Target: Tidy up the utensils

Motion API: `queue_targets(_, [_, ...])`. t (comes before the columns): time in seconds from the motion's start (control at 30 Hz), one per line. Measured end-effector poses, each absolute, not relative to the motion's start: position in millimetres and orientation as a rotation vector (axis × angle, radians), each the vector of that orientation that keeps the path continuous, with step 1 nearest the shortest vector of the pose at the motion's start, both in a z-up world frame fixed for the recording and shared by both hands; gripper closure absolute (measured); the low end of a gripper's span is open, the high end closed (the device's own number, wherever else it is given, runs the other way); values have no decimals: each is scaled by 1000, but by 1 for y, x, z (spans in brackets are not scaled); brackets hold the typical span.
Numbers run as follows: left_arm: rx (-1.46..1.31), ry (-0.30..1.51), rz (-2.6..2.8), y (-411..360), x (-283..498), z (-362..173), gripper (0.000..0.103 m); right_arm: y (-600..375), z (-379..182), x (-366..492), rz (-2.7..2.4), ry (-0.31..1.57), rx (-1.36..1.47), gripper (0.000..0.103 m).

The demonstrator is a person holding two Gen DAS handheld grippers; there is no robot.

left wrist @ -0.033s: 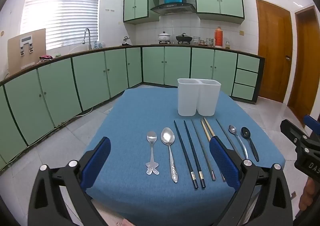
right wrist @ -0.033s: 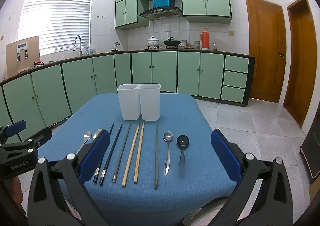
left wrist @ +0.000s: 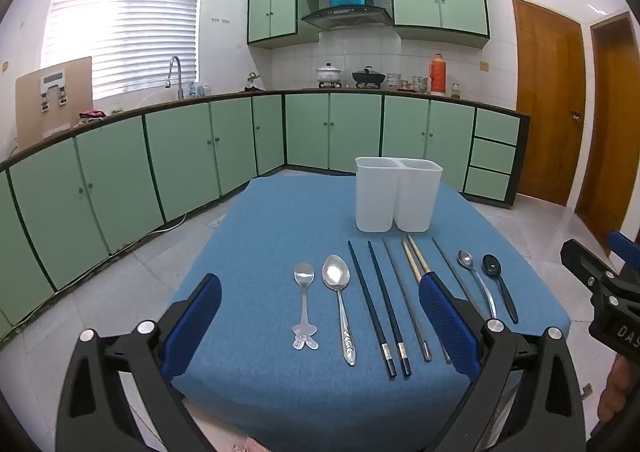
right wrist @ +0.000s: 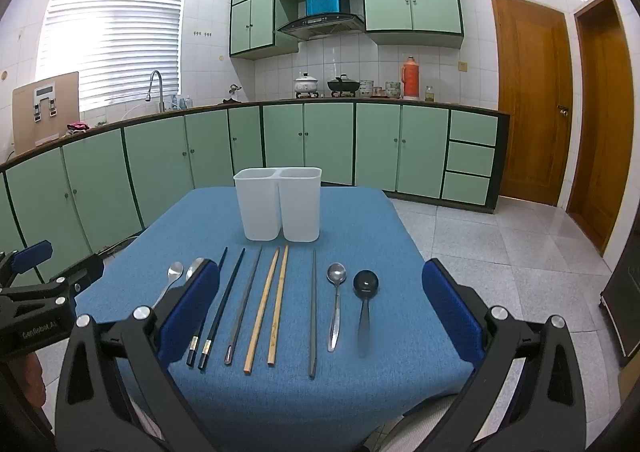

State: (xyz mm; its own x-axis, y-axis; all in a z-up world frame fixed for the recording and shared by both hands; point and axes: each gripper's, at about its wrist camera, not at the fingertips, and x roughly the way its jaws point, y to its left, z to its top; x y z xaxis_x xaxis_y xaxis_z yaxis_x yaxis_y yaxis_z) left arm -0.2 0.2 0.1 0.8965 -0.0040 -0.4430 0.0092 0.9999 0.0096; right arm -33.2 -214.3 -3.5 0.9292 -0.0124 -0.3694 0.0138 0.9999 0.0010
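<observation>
A white two-compartment holder (left wrist: 398,194) (right wrist: 279,204) stands at the far side of the blue table (left wrist: 260,236). In front of it lie a small spoon (left wrist: 304,304), a large spoon (left wrist: 338,304), dark chopsticks (left wrist: 380,308) (right wrist: 222,304), grey chopsticks (right wrist: 244,304), wooden chopsticks (right wrist: 272,304), a steel spoon (right wrist: 336,300) and a black spoon (right wrist: 365,304). My left gripper (left wrist: 320,320) is open and empty above the table's near edge. My right gripper (right wrist: 320,308) is open and empty, also at the near edge.
Green kitchen cabinets (left wrist: 200,156) run along the back and left walls. Wooden doors (right wrist: 528,100) stand at the right. Tiled floor (right wrist: 500,244) surrounds the table. The right gripper shows at the right edge of the left wrist view (left wrist: 604,292).
</observation>
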Motion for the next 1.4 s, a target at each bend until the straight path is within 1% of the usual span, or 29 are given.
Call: queue_targets(1.4, [13,458,-5,0,-1,0,6,-214,-3,-33,-13,379,3,5])
